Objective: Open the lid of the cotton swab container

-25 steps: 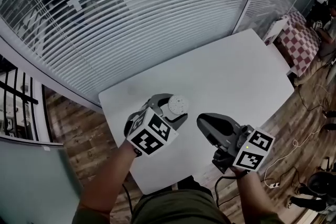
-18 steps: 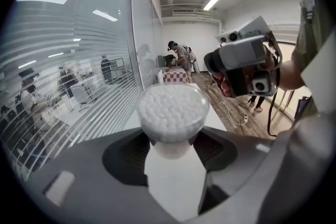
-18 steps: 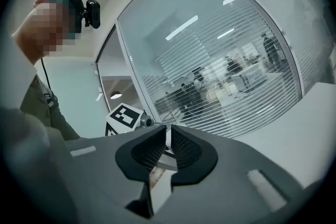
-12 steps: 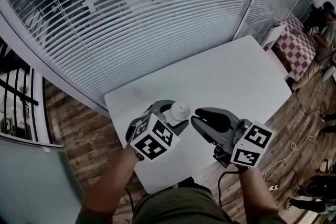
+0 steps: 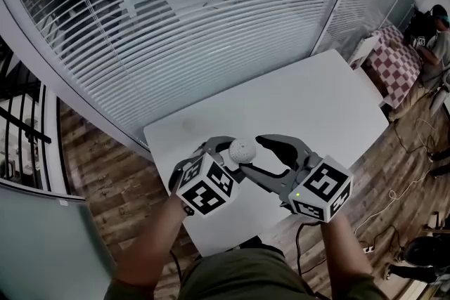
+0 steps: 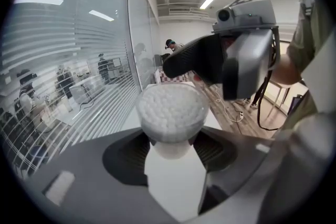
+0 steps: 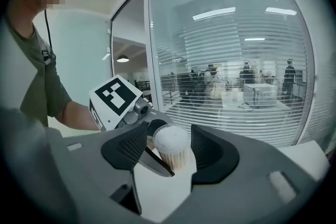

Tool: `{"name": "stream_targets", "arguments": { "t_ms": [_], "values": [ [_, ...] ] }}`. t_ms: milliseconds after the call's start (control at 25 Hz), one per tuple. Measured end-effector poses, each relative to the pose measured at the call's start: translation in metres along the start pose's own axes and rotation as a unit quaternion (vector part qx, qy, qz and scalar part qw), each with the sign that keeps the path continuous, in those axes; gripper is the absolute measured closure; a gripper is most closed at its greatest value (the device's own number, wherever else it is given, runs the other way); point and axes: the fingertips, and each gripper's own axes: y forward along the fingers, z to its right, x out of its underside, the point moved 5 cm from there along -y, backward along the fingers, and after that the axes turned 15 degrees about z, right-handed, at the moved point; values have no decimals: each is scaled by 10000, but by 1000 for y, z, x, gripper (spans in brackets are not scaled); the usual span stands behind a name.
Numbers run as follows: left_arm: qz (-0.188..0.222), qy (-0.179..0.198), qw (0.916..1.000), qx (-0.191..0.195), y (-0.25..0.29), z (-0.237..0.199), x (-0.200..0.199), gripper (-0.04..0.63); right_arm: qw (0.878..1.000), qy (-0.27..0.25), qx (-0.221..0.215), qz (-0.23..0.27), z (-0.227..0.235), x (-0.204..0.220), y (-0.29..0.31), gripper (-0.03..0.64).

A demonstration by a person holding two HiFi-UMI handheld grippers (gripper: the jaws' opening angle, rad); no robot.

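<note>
The cotton swab container (image 5: 242, 150) is a small round clear tub packed with white swab tips. My left gripper (image 5: 228, 153) is shut on its lower body and holds it upright above the white table (image 5: 316, 102). In the left gripper view the container (image 6: 170, 112) stands between the pads, just ahead of my left gripper (image 6: 171, 148). My right gripper (image 5: 264, 159) is open, its jaws have just been opening, and they stand on either side of the tub's top without pressing it. The right gripper view shows the container (image 7: 171, 145) in the gap of my right gripper (image 7: 169, 153).
A glass wall with slatted blinds (image 5: 176, 31) runs behind the table. Past the table's right edge are a checkered seat (image 5: 397, 56), a person (image 5: 436, 31) and cables on the wooden floor (image 5: 394, 172). The table's near edge lies under my hands.
The right gripper moved left to the container, rolled, and its jaws went from shut to open around the tub's top. The left gripper shifted slightly right with the container.
</note>
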Motion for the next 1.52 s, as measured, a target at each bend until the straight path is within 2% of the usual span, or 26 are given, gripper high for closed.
{"name": "stream_targets", "arguments": {
  "t_ms": [320, 720, 920, 1200, 1520],
  "values": [
    [-14, 66, 9999, 88, -9, 9, -5, 331, 9985, -245, -194, -446, -11, 3, 15, 330],
    [-45, 115, 9999, 115, -14, 8, -1, 330, 9954, -349, -158, -878, -13, 13, 32, 330],
    [-110, 175, 9997, 91, -14, 8, 1, 331, 9940, -276, -146, -1045, -12, 15, 35, 331],
    [-206, 250, 9995, 15, -13, 7, 4, 331, 9909, -131, 124, -1337, -12, 18, 37, 333],
    [-366, 344, 9987, 21, -8, 11, 10, 331, 9861, -85, -8, -1661, -10, 26, 37, 335]
  ]
}}
